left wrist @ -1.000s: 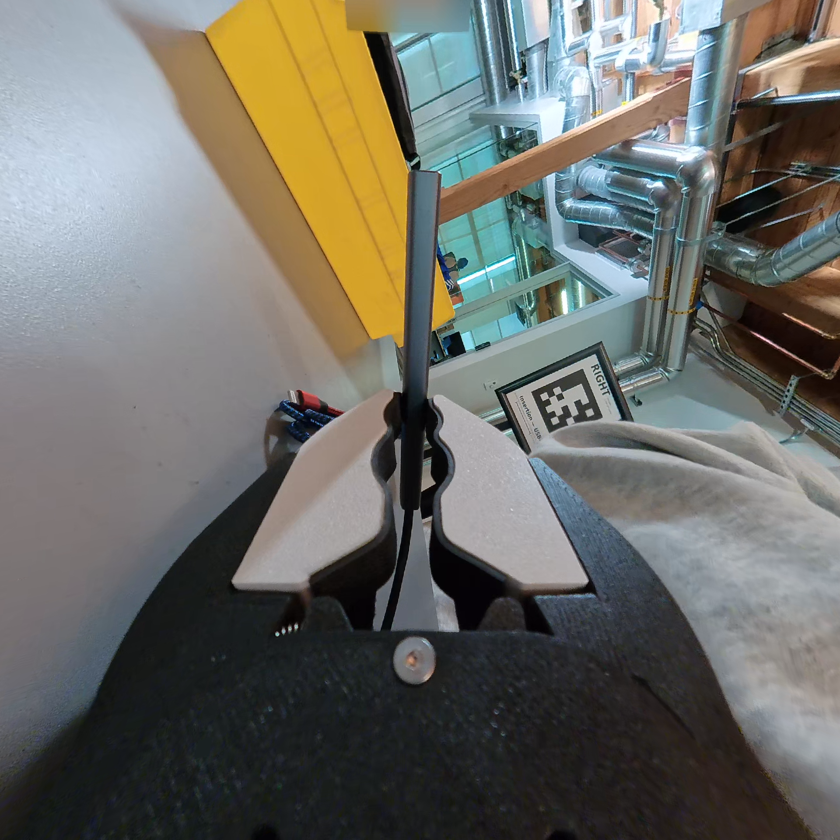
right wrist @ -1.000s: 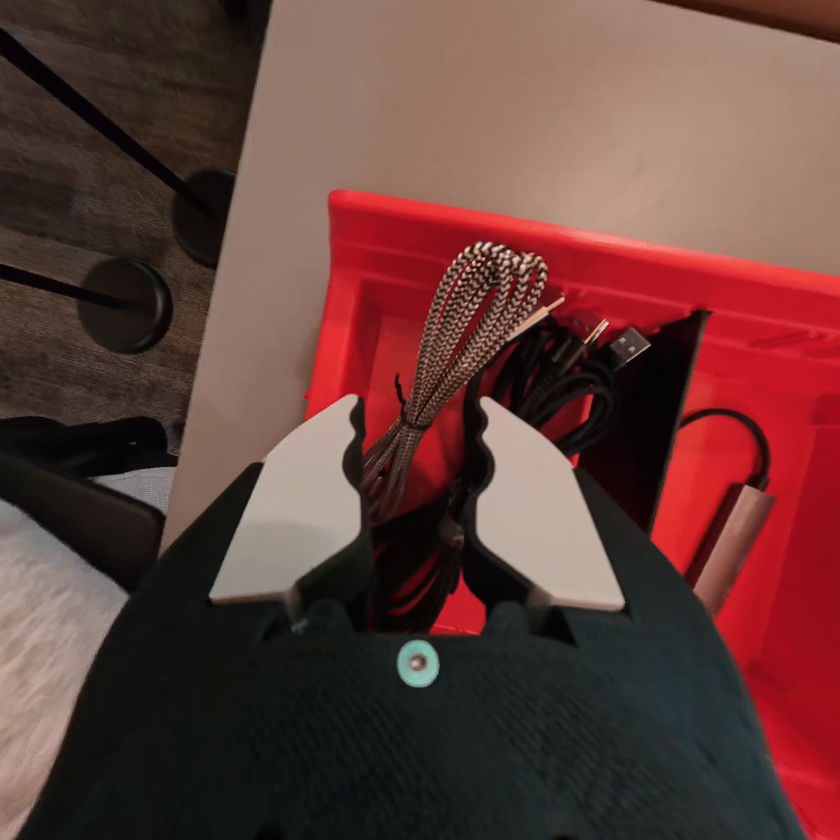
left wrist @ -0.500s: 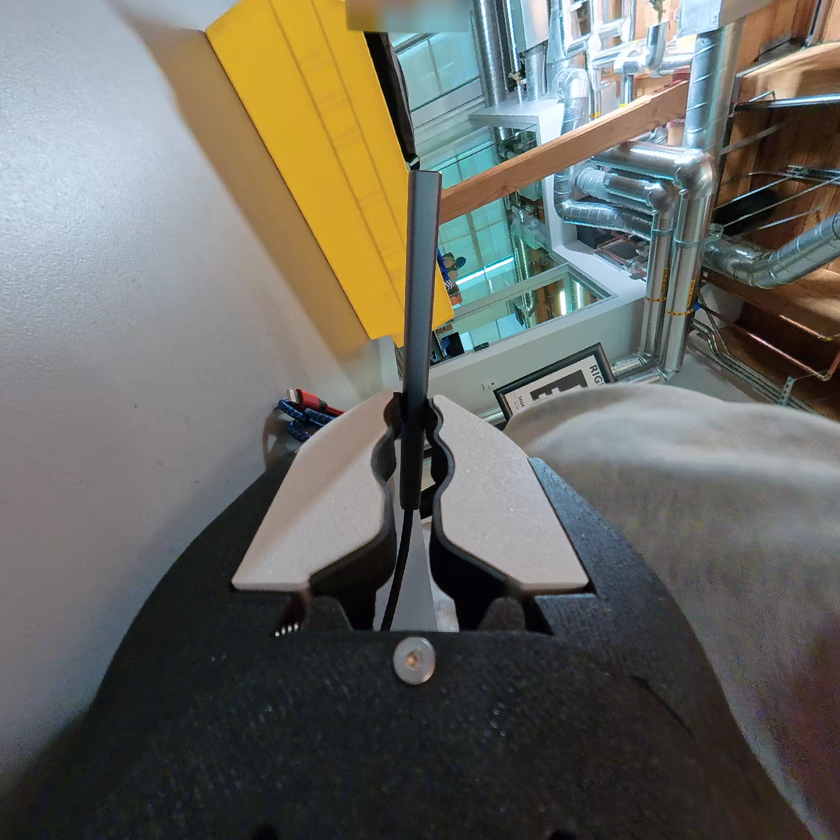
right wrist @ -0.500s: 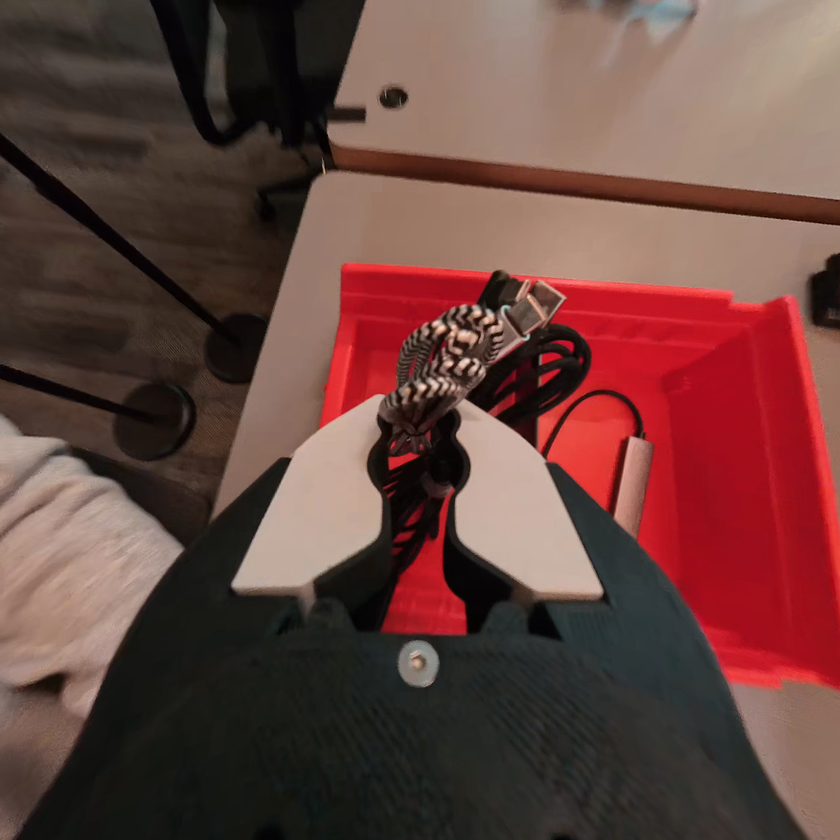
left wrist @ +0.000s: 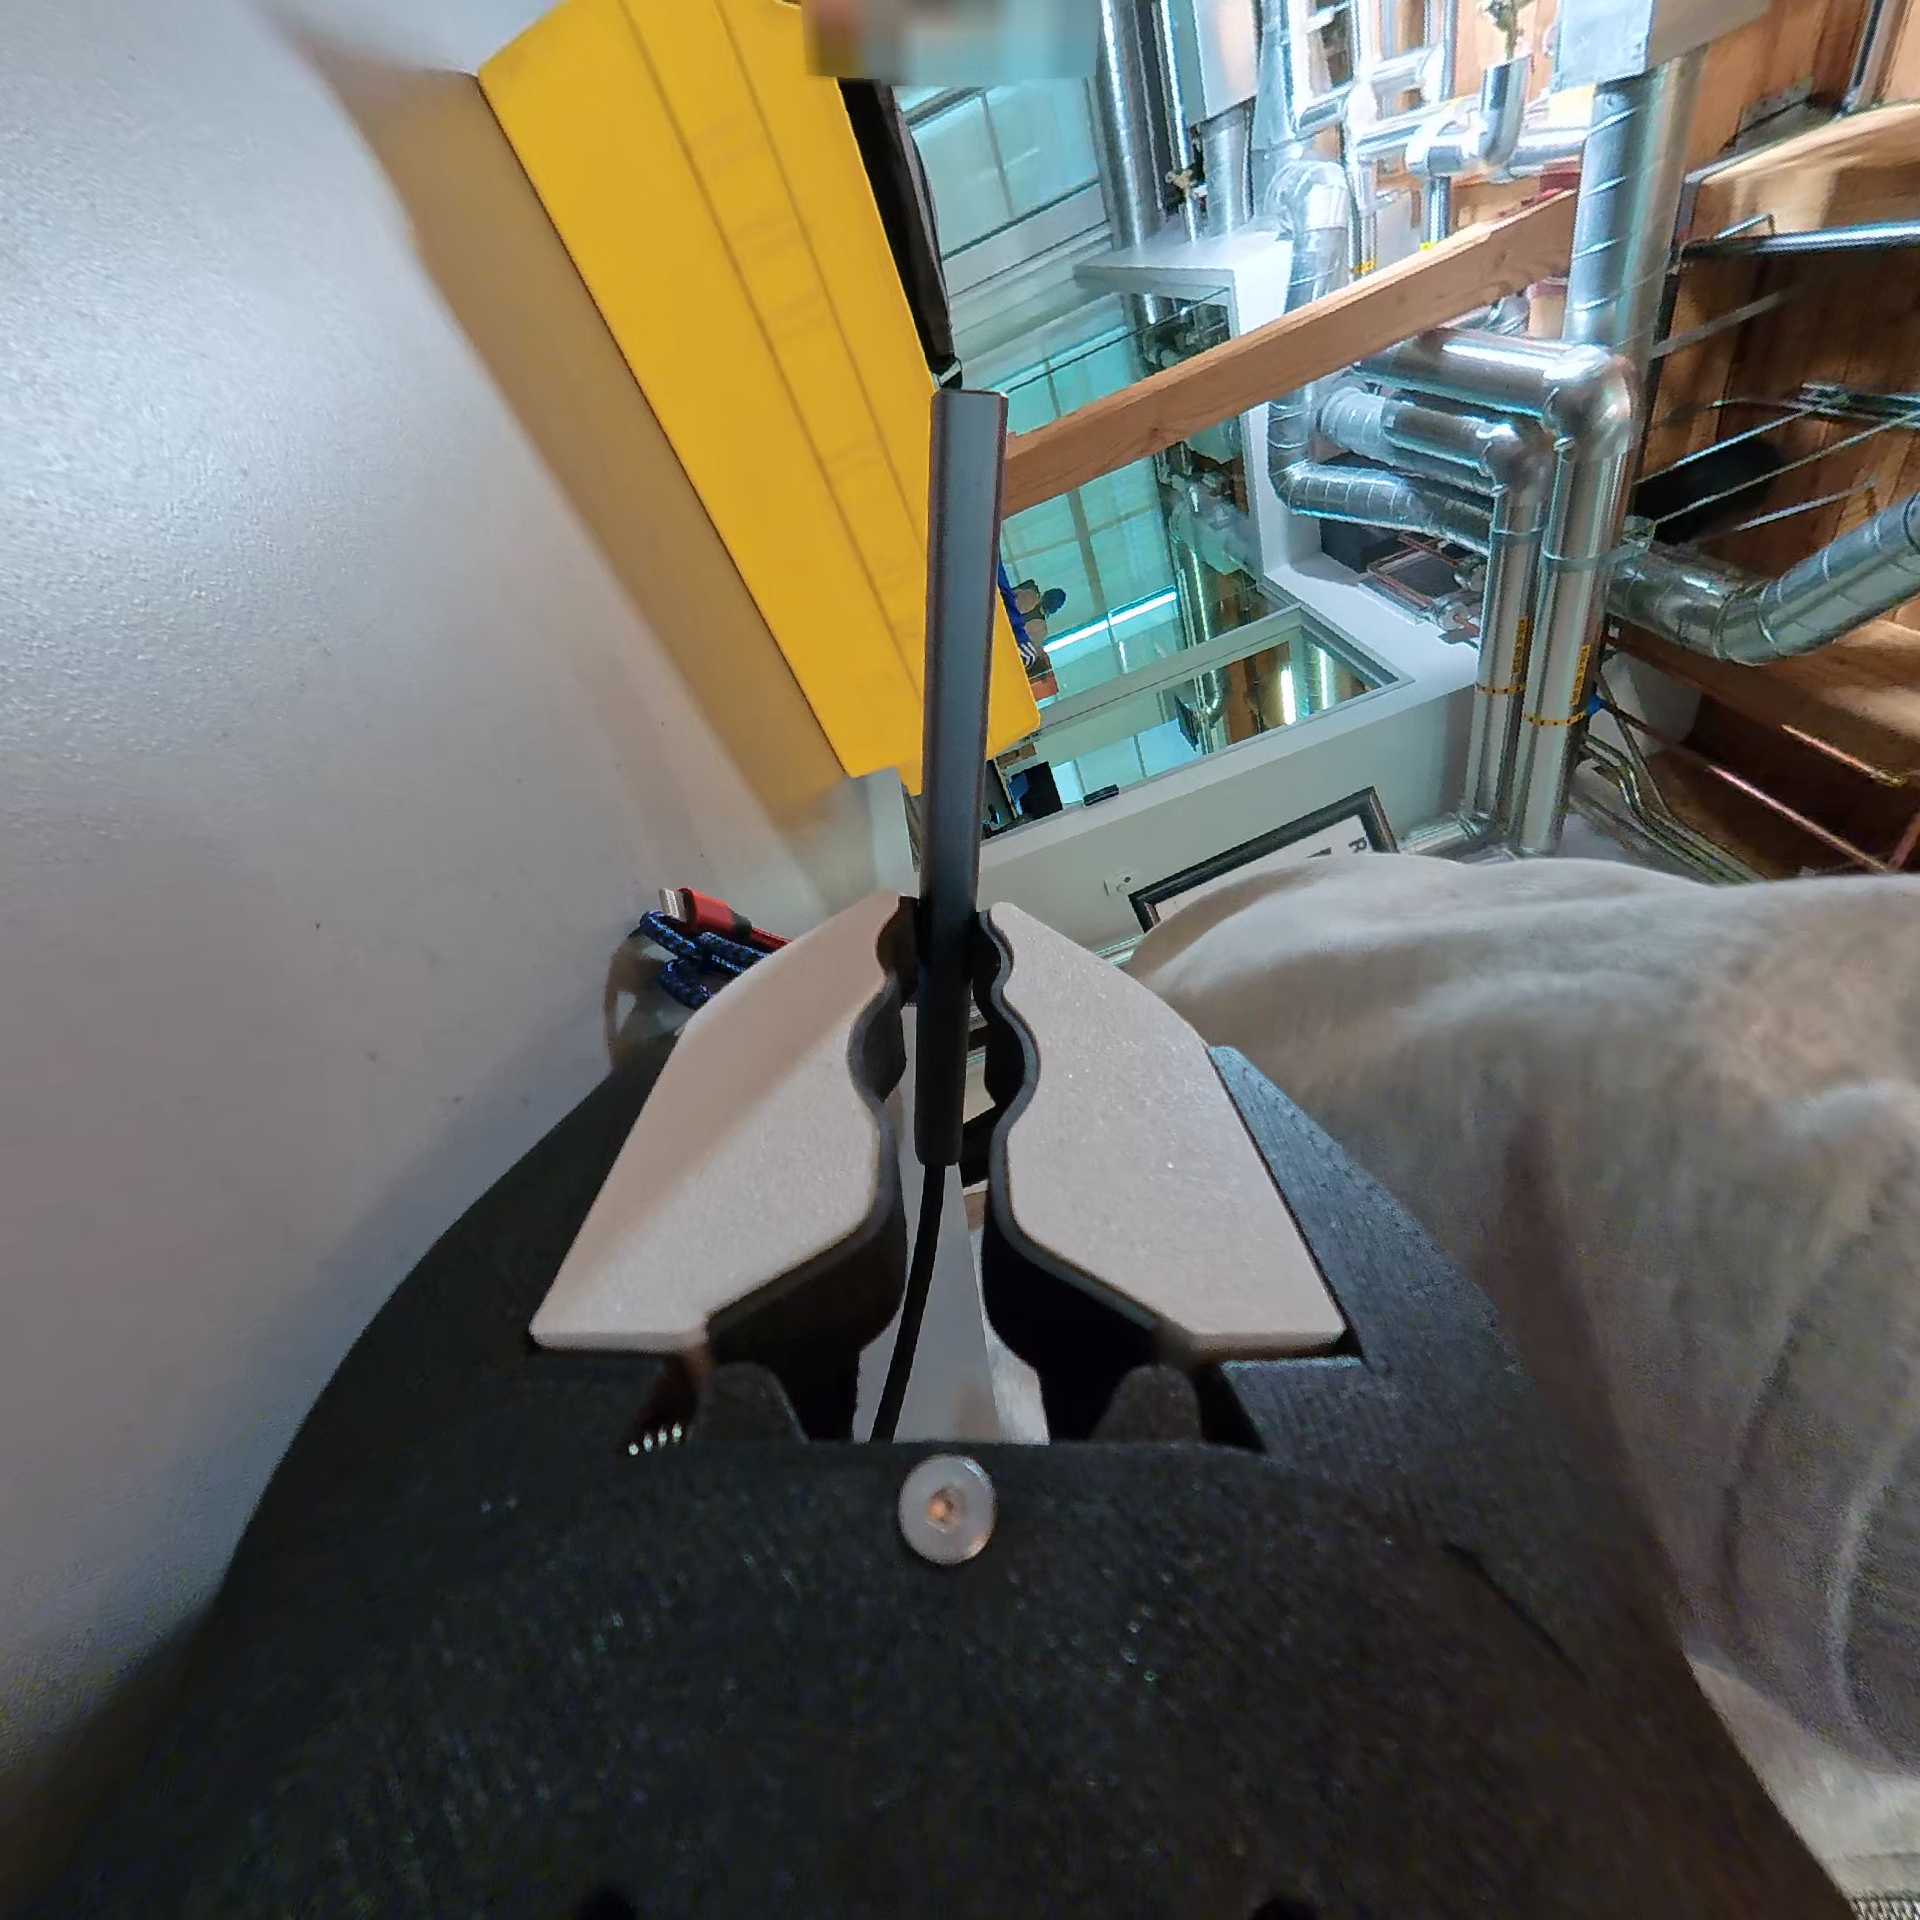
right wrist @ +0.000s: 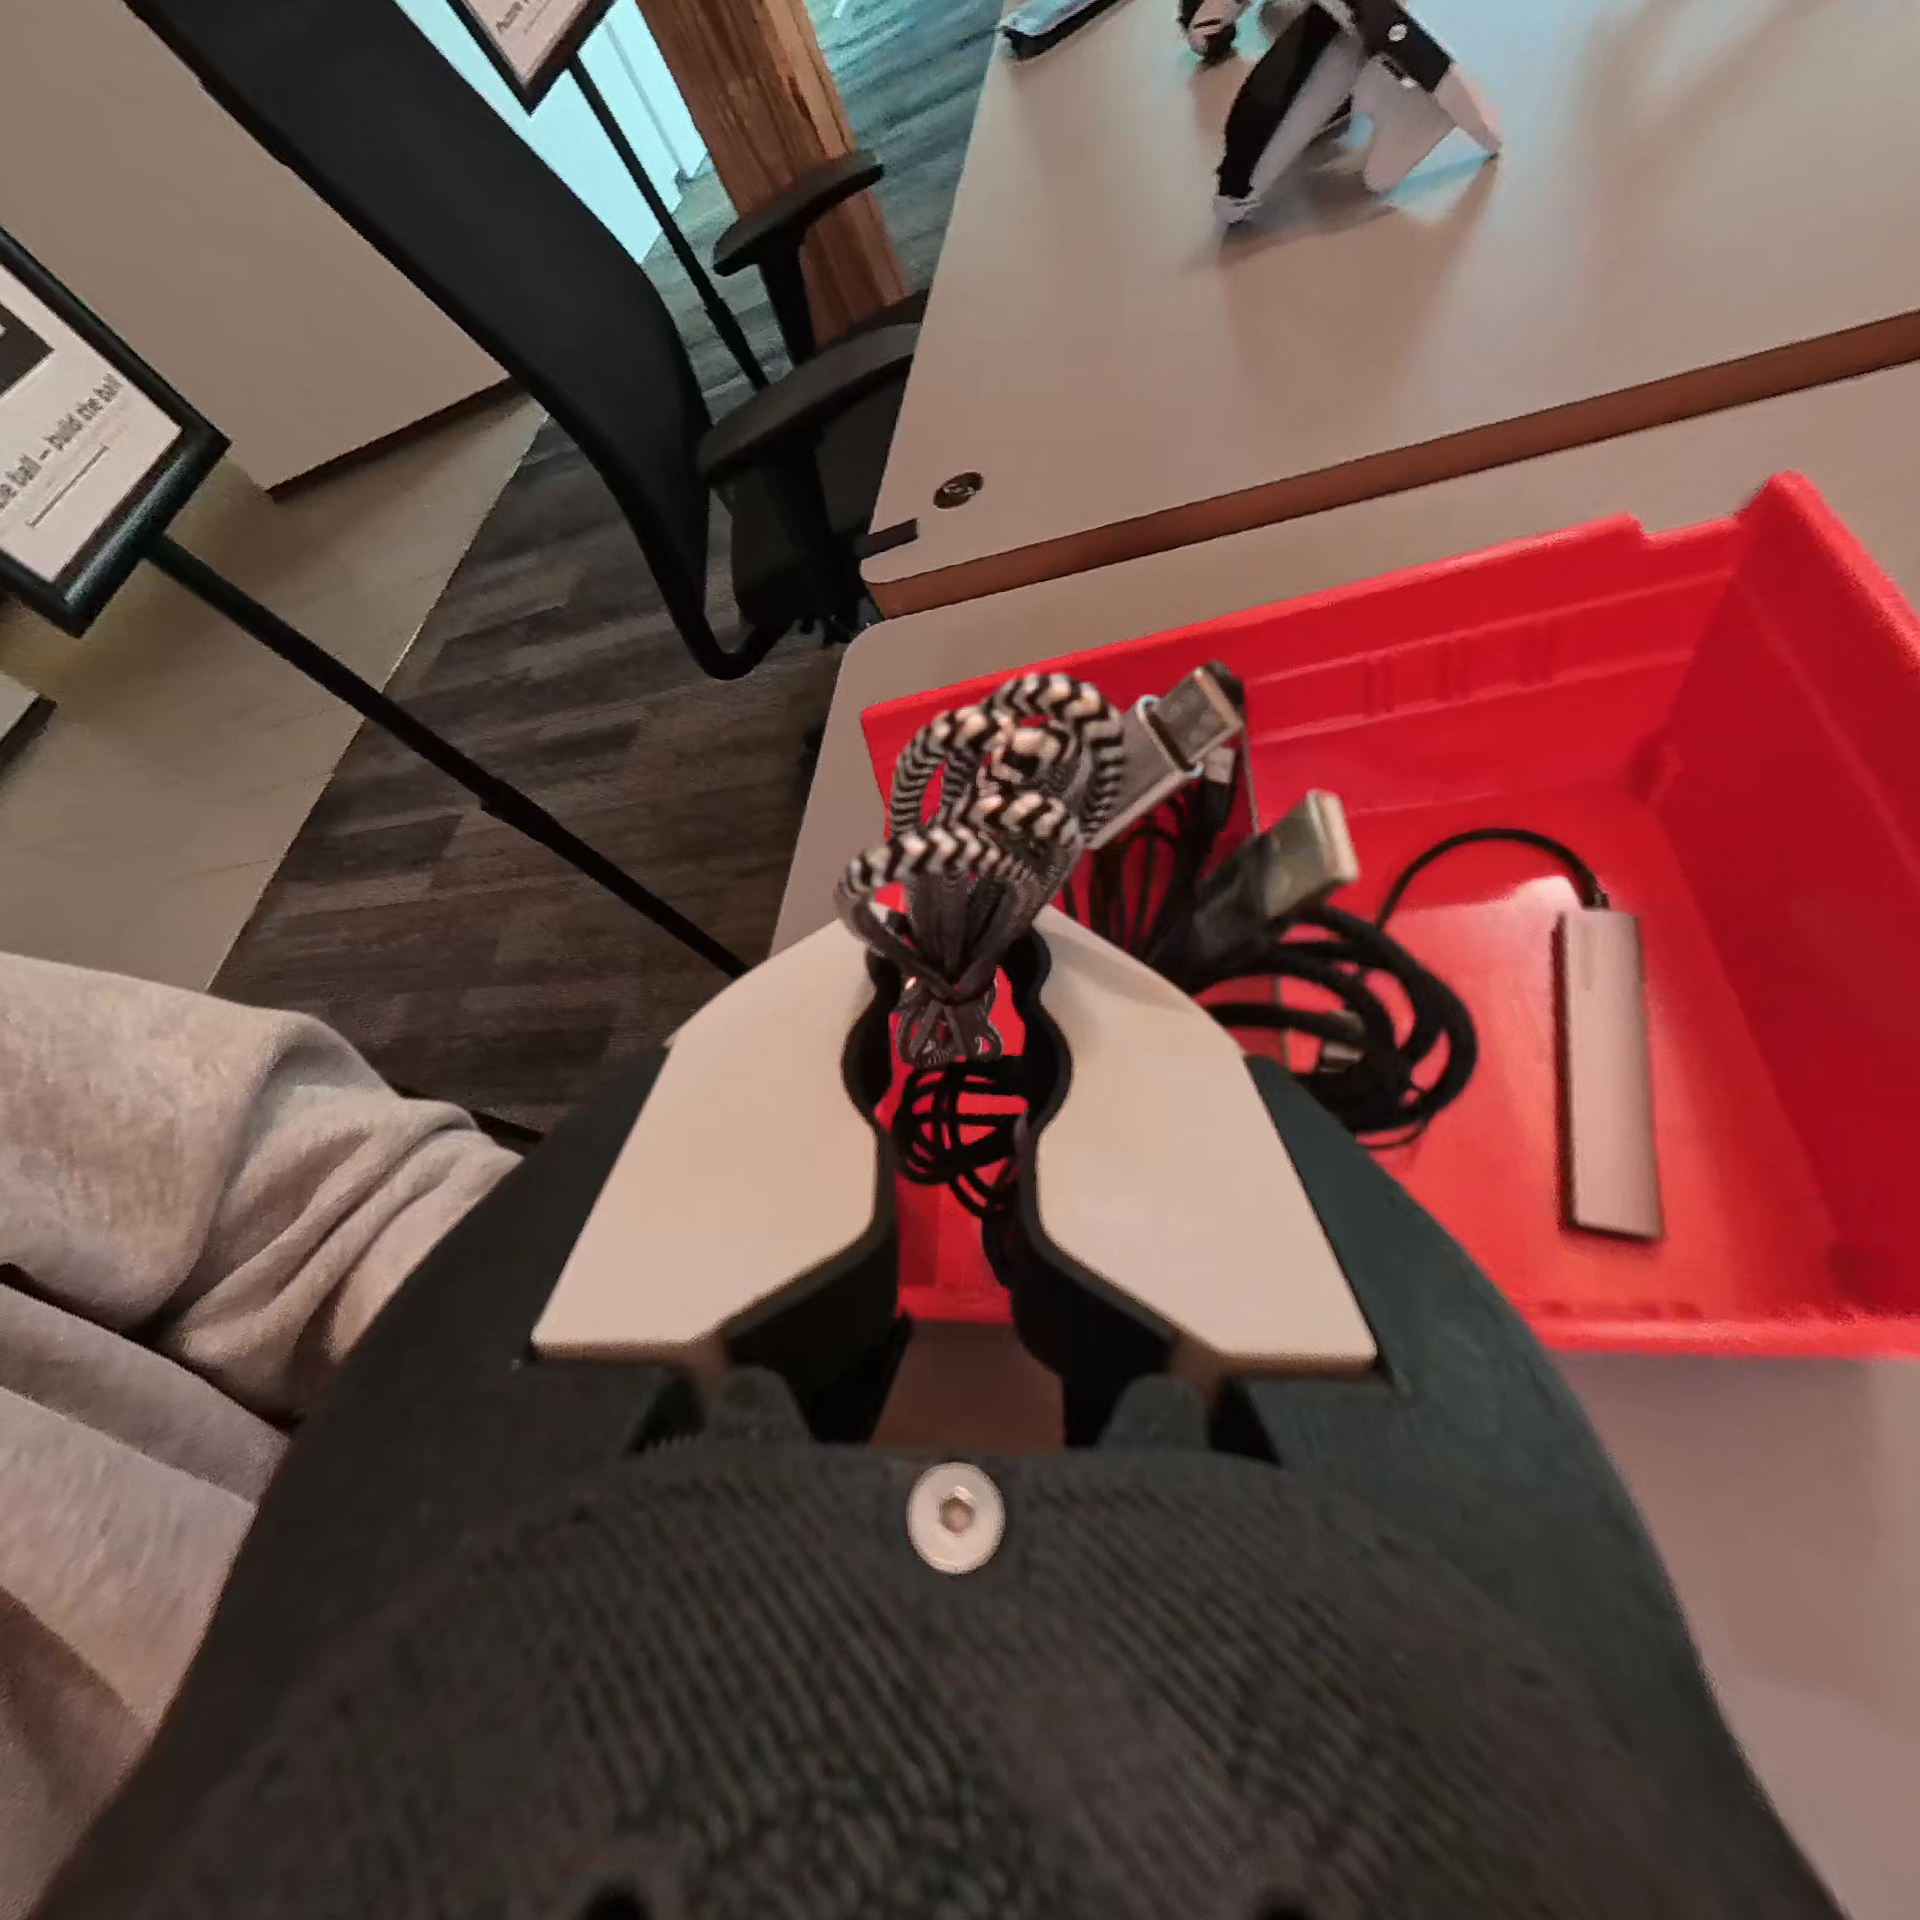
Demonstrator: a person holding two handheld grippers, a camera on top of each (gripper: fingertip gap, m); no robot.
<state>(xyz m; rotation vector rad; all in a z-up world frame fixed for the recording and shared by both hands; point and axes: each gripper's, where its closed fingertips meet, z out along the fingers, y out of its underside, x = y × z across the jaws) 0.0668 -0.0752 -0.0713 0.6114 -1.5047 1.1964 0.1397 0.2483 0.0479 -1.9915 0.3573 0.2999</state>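
Observation:
My left gripper (left wrist: 943, 935) is shut on a slim dark grey hub (left wrist: 961, 665) seen edge-on, pointing away along the fingers, its thin black cord (left wrist: 914, 1309) trailing back between them. My right gripper (right wrist: 951, 951) is shut on a bundled black-and-white braided cable (right wrist: 987, 800) with metal plugs (right wrist: 1184, 722), held above the near left corner of a red bin (right wrist: 1766, 727). In the bin lie a coil of black cables (right wrist: 1340, 997) and a second grey hub (right wrist: 1605, 1070) with a thin cord.
The left wrist view shows a white tabletop (left wrist: 260, 727), a yellow bin (left wrist: 748, 364), a blue and red cable bundle (left wrist: 696, 945) and a grey sleeve (left wrist: 1558, 1195). The right wrist view shows tables (right wrist: 1299, 312), a black office chair (right wrist: 623, 343), sign stands (right wrist: 83, 447) and a sleeve (right wrist: 187, 1143). There is about 35 cm between the tips of the two grippers.
My right gripper closed on the braided cable bundle and lifted it out of the red bin, tilting up. The grey sleeve slid further across the left wrist view. The left gripper held still.

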